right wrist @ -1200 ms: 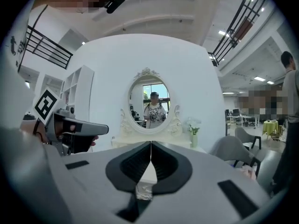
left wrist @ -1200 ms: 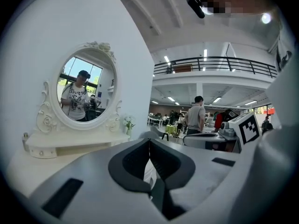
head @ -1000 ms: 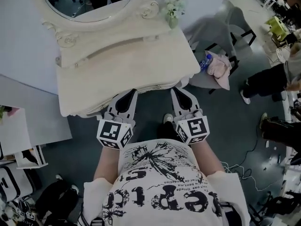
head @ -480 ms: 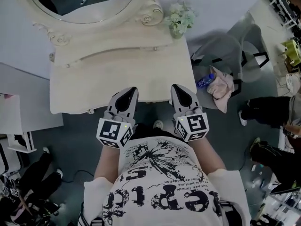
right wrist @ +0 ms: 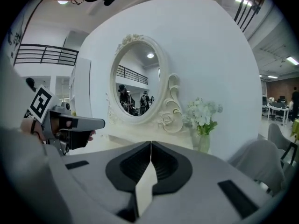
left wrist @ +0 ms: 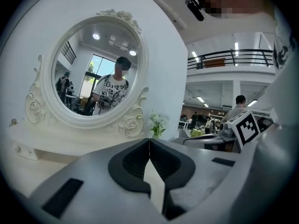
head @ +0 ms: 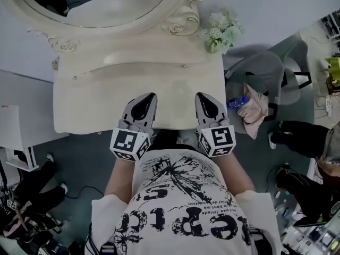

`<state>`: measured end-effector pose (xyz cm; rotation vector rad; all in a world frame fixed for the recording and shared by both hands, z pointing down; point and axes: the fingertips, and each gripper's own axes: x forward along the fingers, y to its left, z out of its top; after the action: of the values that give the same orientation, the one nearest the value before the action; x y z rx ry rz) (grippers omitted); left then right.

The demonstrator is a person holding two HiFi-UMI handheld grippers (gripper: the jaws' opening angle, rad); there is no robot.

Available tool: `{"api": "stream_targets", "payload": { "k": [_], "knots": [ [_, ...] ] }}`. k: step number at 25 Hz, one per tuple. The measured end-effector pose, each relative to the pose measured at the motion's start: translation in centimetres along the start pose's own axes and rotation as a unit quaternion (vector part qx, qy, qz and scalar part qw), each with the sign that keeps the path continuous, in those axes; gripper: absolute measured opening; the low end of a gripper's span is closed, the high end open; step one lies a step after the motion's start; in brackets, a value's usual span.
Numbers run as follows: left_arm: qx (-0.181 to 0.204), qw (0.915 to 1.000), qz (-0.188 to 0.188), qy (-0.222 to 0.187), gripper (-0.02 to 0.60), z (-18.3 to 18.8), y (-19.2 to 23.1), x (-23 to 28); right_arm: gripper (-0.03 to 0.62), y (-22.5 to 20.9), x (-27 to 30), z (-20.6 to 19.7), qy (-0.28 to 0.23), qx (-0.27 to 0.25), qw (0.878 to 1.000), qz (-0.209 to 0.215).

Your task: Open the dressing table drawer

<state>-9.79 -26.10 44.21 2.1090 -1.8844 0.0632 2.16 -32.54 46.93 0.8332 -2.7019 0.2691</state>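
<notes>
Both pressed together and empty, the left tongs [head: 151, 96] and right tongs [head: 201, 96] point toward 12 o'clock above the worktop [head: 95, 105]; the drawer, unseen, presumably lies under its 6 o'clock edge.

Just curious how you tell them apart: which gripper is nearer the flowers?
The right gripper, the one on the same side of the table as the flowers. The left gripper is farther from them, toward the table's other end.
</notes>
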Motion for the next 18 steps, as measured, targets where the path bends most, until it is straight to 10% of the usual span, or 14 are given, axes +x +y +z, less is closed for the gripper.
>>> {"api": "stream_targets", "payload": {
  "k": [15, 18],
  "knots": [
    [-0.014, 0.9992, -0.032, 0.021, 0.020, -3.2, 7.3, 7.1, 0.023, -4.2, 12.7, -6.9, 0.064, 0.008, 0.997, -0.034],
    [-0.009, 0.9990, -0.033, 0.029, 0.020, -4.3, 8.0, 7.5, 0.107, -4.7, 14.7, -8.9, 0.089, 0.018, 0.995, -0.034]
  ]
}}
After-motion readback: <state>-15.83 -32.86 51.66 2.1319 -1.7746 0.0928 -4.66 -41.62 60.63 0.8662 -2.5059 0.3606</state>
